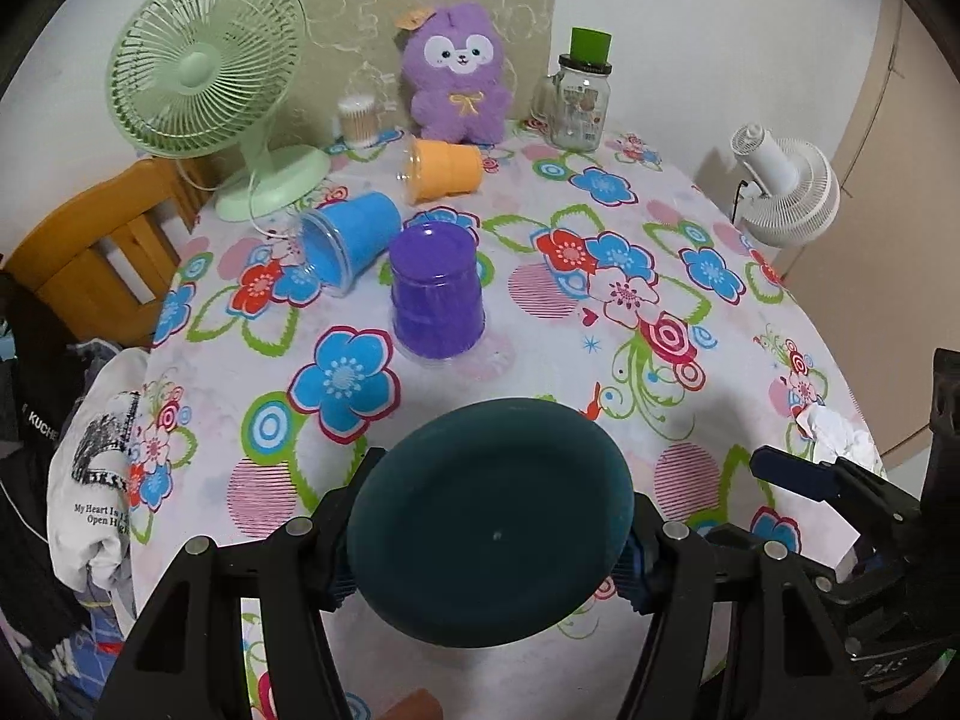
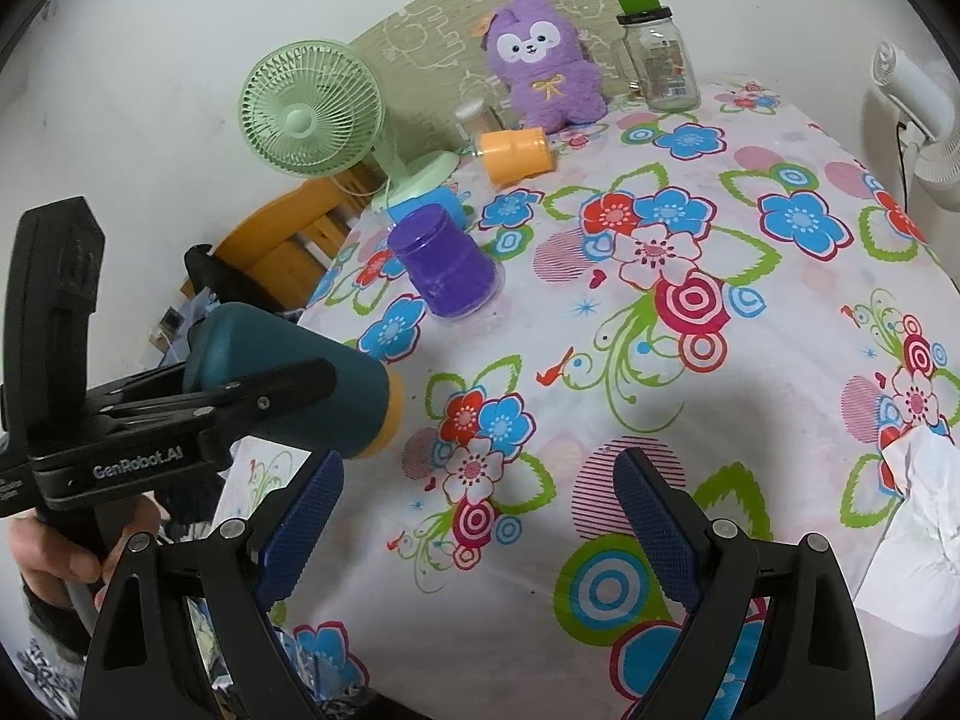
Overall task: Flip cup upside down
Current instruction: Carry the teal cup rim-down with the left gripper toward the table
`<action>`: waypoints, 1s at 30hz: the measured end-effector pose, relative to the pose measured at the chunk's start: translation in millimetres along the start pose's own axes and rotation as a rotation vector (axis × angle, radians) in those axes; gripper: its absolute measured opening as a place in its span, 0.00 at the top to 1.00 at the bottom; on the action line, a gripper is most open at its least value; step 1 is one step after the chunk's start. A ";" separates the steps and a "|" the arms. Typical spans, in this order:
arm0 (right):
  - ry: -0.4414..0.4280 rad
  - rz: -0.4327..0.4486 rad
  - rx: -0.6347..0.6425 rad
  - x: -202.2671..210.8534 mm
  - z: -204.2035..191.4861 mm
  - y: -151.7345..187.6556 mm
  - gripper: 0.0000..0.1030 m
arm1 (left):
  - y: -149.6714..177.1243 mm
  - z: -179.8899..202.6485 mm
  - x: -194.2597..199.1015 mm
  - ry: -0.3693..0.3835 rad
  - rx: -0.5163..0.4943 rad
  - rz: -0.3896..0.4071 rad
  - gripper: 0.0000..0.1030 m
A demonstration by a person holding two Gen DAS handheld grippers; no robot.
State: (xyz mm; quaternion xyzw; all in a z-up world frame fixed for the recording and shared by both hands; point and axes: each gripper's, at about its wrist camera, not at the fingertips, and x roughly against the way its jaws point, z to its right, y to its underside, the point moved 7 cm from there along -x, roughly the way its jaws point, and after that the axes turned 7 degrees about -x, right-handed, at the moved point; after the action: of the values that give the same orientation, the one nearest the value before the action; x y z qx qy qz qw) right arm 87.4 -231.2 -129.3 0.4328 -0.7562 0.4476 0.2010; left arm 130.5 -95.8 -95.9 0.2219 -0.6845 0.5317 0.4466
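Rotation is underway, I judge, as the left gripper [image 1: 489, 546] is clenching the teal cup [image 1: 489, 519] sideways above the floral tablecloth [image 1: 660, 312], needing a further turn rim-down before lowering, while the right gripper [image 2: 480, 516] is hanging spread, empty.

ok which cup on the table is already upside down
The purple cup: it stands mouth down on the cloth. The blue cup and orange cup lie on their sides; the teal cup is off the table, in the left gripper.
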 end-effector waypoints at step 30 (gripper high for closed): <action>0.037 -0.030 0.053 -10.6 -7.0 15.9 0.10 | 48.2 -4.6 35.5 -0.023 0.263 0.171 0.35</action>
State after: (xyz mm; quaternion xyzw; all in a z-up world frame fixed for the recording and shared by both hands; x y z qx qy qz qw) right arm 79.3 -216.6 -141.0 0.4408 -0.7338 0.4723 0.2100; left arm 76.8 -69.2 -91.2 0.2257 -0.6302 0.6504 0.3590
